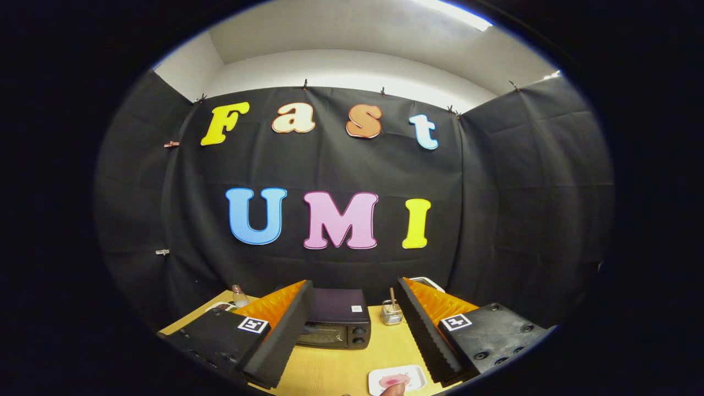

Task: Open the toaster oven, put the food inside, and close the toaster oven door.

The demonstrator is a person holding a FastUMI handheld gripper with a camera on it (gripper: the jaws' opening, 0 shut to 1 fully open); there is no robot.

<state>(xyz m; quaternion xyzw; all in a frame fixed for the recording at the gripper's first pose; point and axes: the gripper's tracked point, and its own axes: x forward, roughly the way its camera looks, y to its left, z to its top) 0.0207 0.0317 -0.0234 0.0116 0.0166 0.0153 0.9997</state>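
A: Where is the gripper (352, 330) right now?

B: Held up above the near part of the table (335, 368), looking toward the black cloth wall (330, 176). Its two fingers are wide apart with nothing between them but open air and the table beyond.

A: And the oven (336, 319)?

B: It sits on the table toward the far side, close to the wall, seen in the gap between the fingers but nearer the left one, which covers its left end. It is a dark box with two knobs on the right of its front. The door looks closed, though the front is small and partly hidden, so I would not swear to it.

A: The food?

B: A small white plate (397, 379) lies on the near part of the table, just beside the right finger, with something pink, the food (395, 379), on it. At its near edge something rounded and pale touches or overlaps the plate; I cannot tell what it is.

A: Anything else on the table?

B: A little wire holder (391, 313) with a stick standing in it, just right of the oven. A clear bottle (240, 297) far left, beyond the left finger. A white thing (426, 281) peeks over the right finger's tip, too hidden to name.
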